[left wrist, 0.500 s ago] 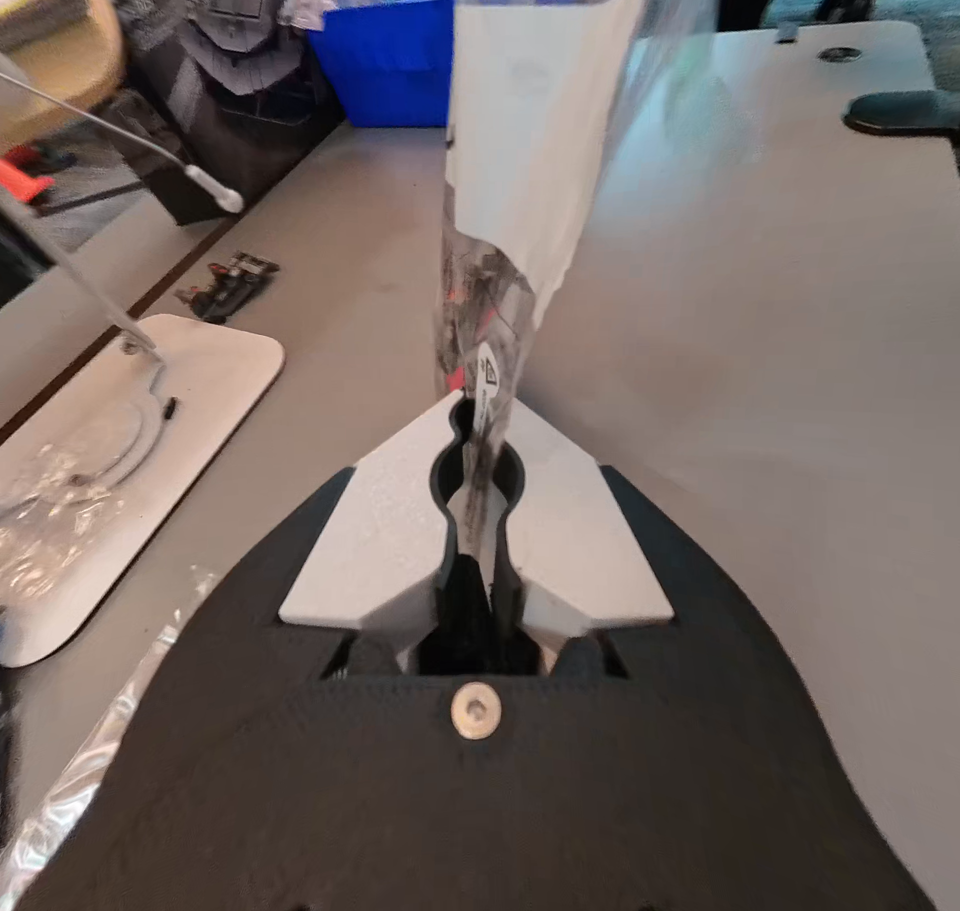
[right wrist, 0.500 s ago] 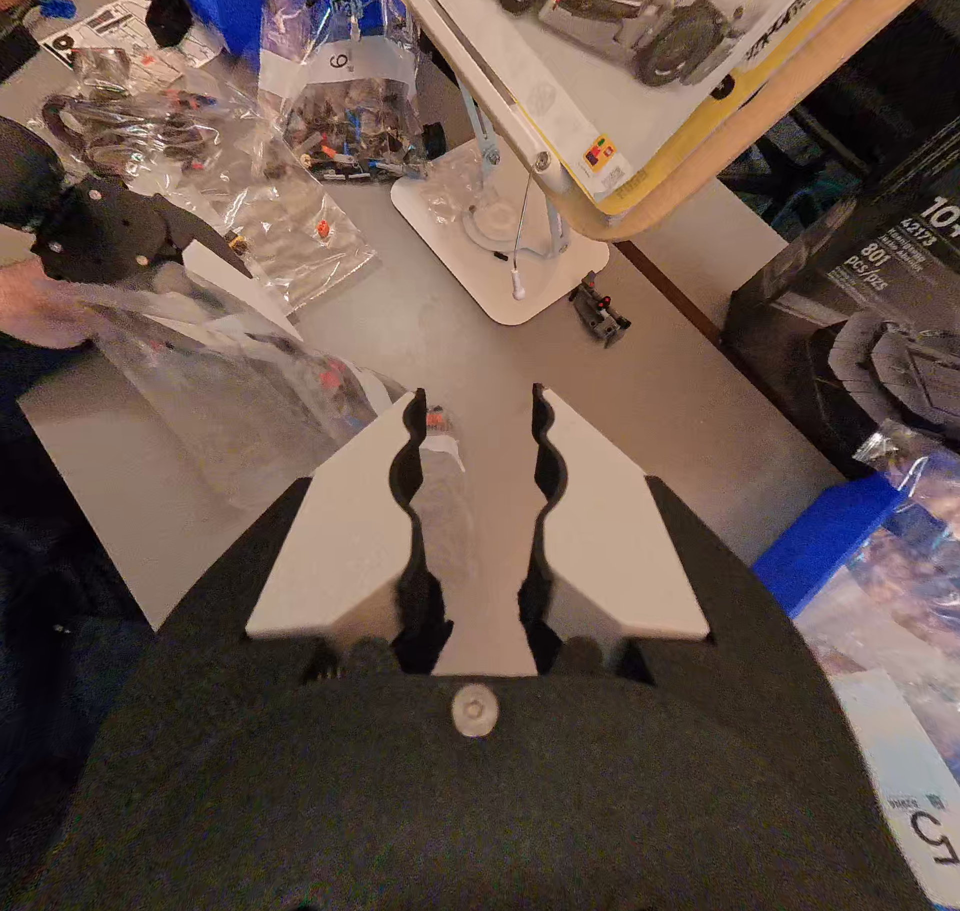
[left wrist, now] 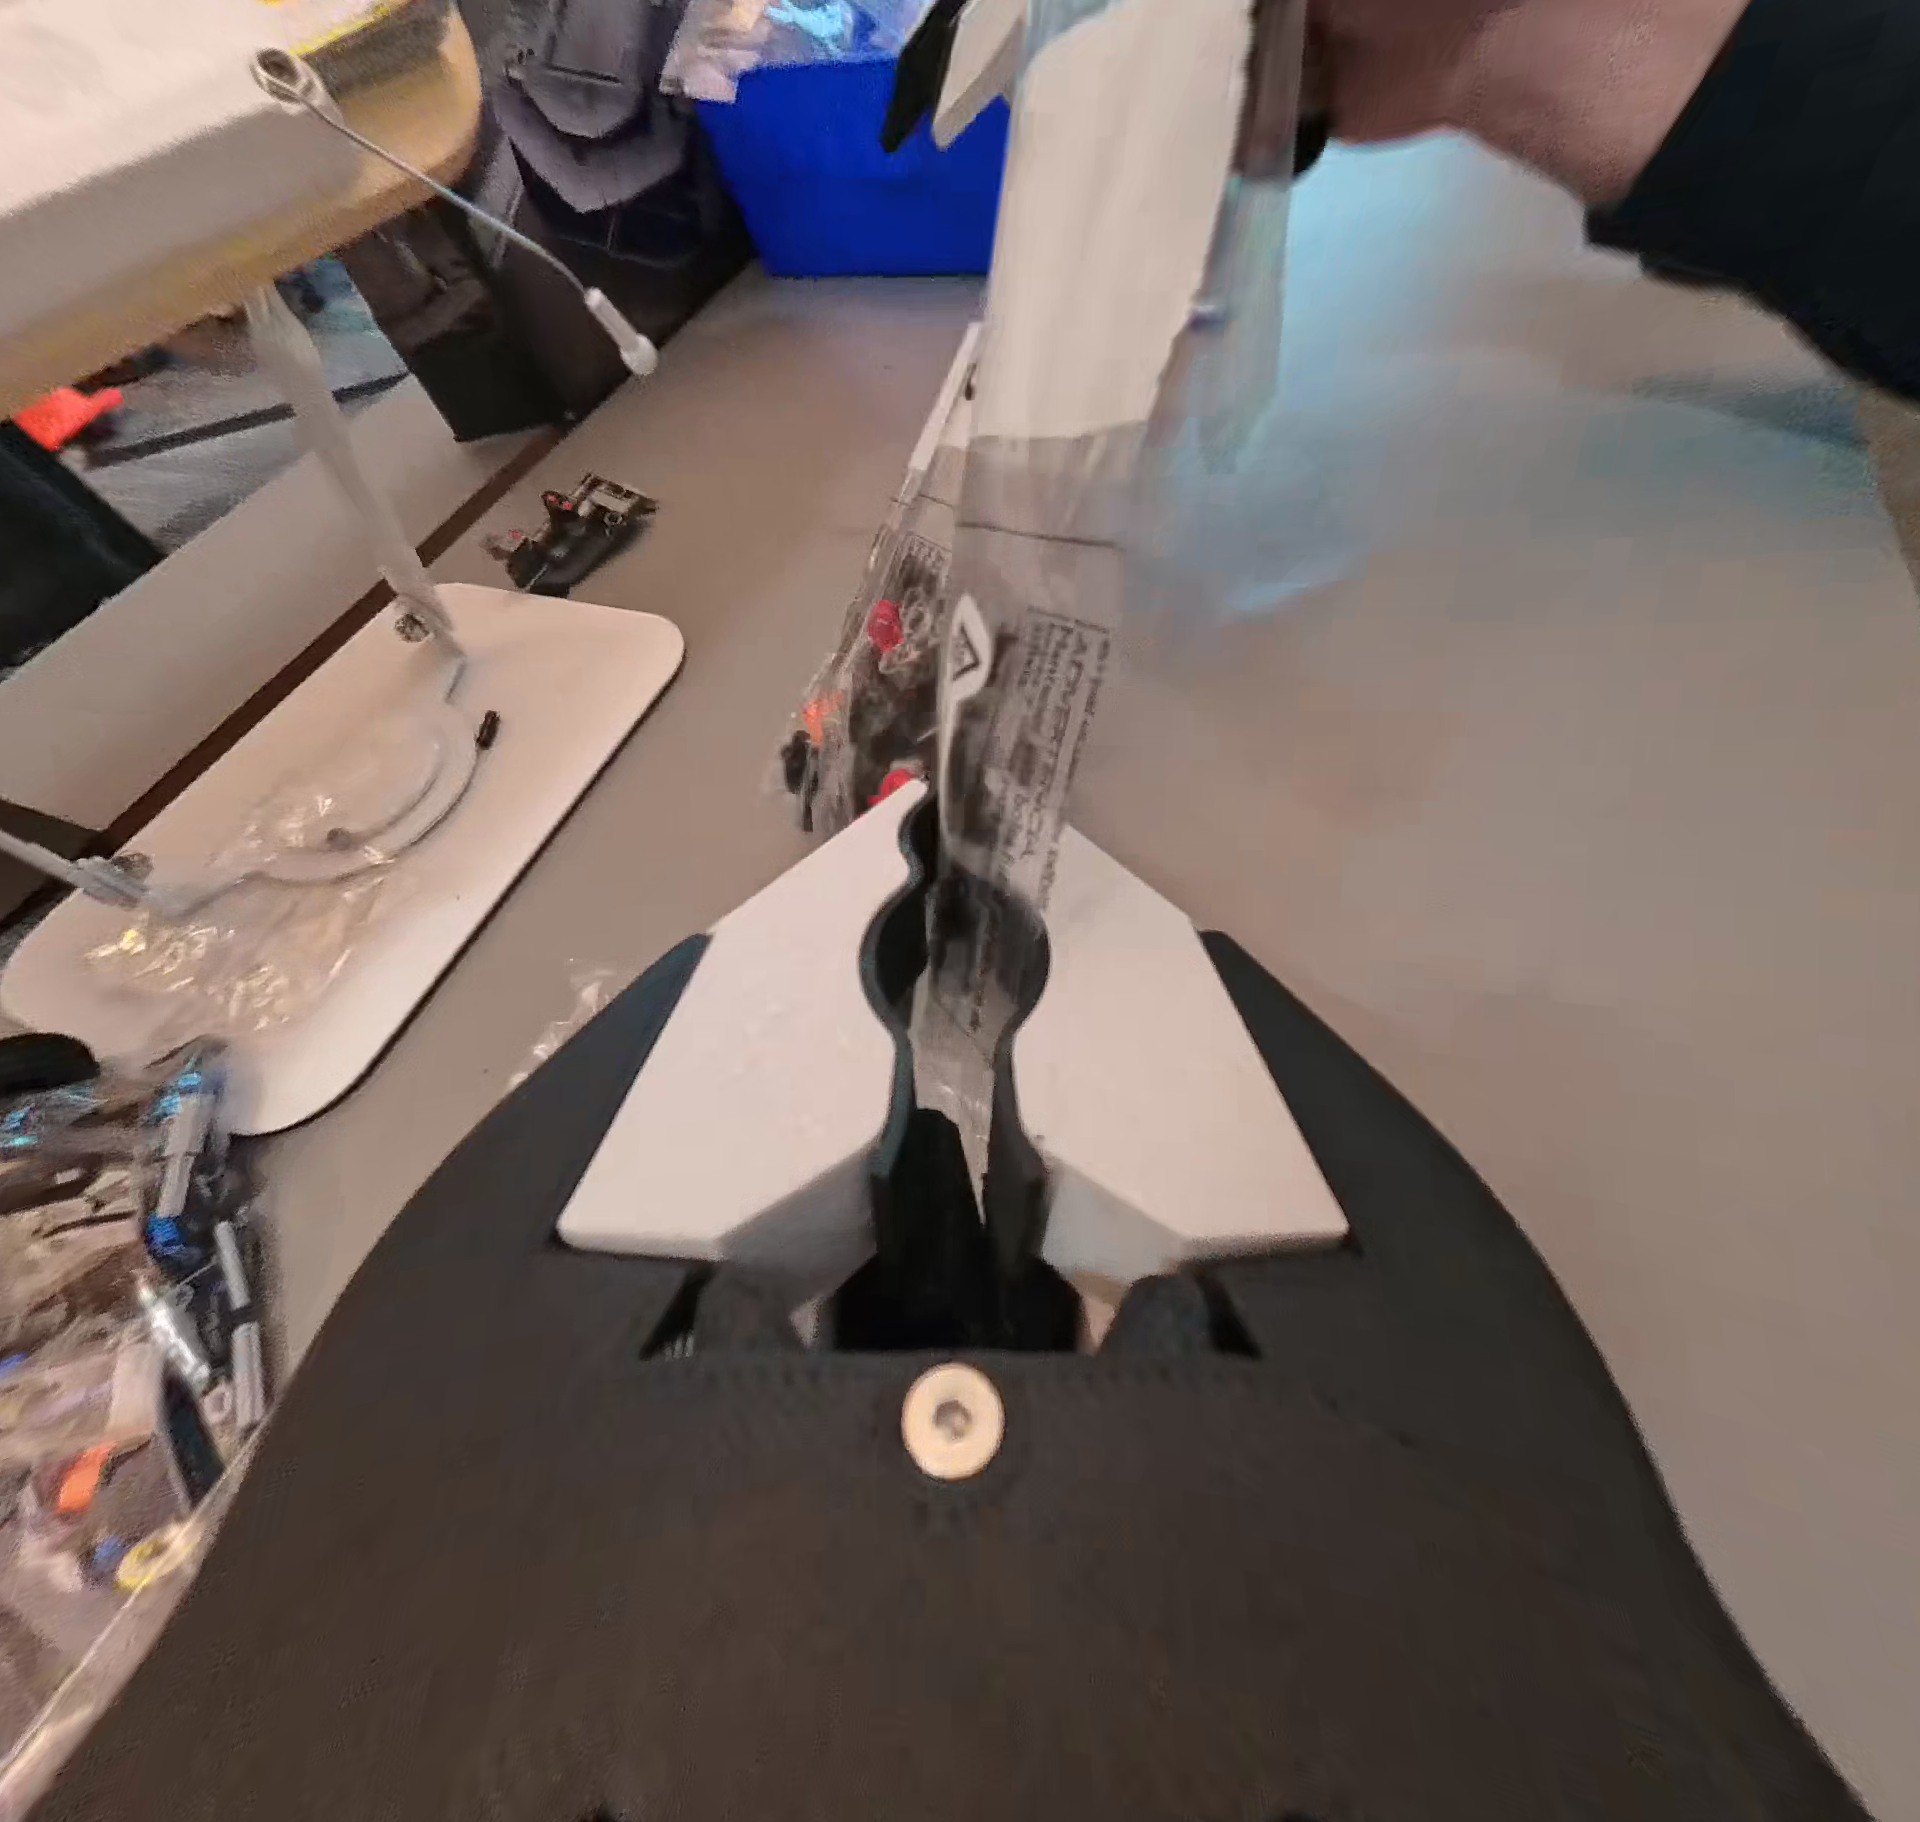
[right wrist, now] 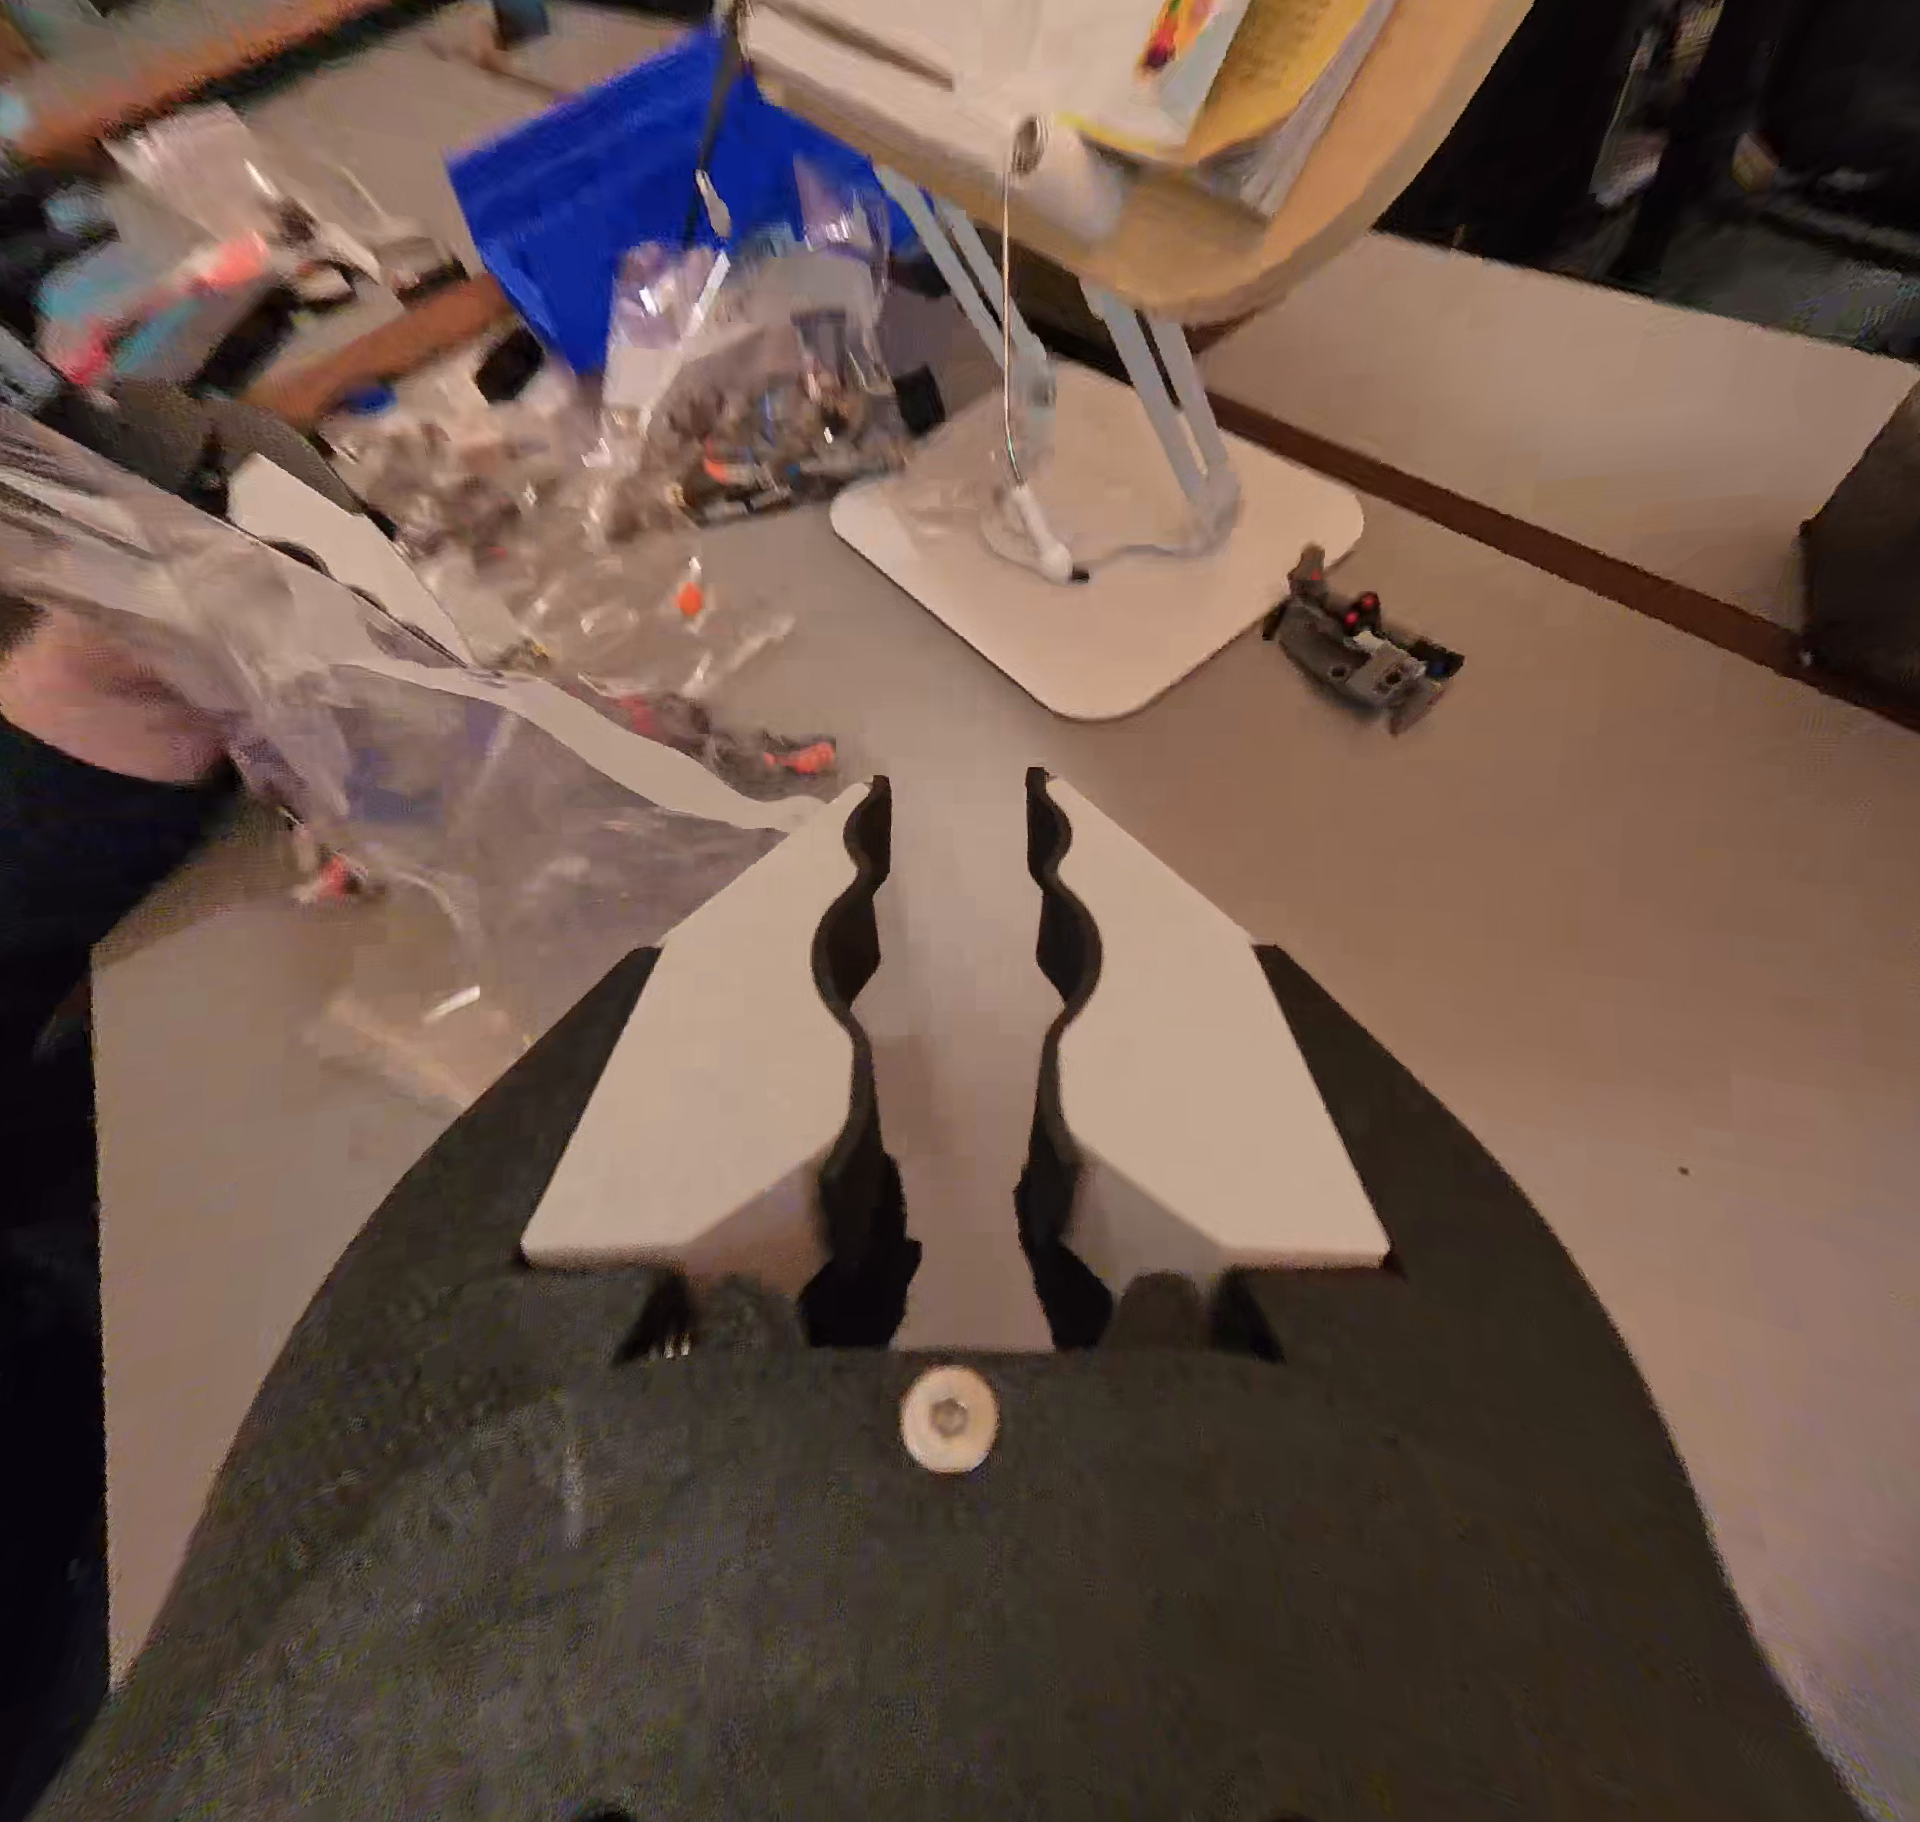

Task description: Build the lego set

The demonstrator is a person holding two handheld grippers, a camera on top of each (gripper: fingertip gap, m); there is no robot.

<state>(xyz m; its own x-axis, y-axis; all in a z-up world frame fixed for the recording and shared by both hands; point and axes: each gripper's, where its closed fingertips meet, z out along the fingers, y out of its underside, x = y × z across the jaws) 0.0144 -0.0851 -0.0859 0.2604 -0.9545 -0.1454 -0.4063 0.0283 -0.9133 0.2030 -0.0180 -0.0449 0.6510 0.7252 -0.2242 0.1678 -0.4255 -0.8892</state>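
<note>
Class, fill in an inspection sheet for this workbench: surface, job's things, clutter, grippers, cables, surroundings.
Surface: grey table, mostly bare near the right gripper.
Job's things: clear parts bag with small pieces; small built piece; instruction book on a white stand.
Clutter: more parts bags; blue bin.
Grippers: left gripper jaws shut on the parts bag; right gripper jaws open, empty.
Cables: nothing seen.
Surroundings: dark box at the table edge; a person's hand.

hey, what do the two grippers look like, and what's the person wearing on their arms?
Both match: the left gripper and right gripper have a rough black fan-shaped body, one silver screw in the middle, and two white wedge fingers with wavy black inner pads. No cables show. The sleeve is dark.
</note>
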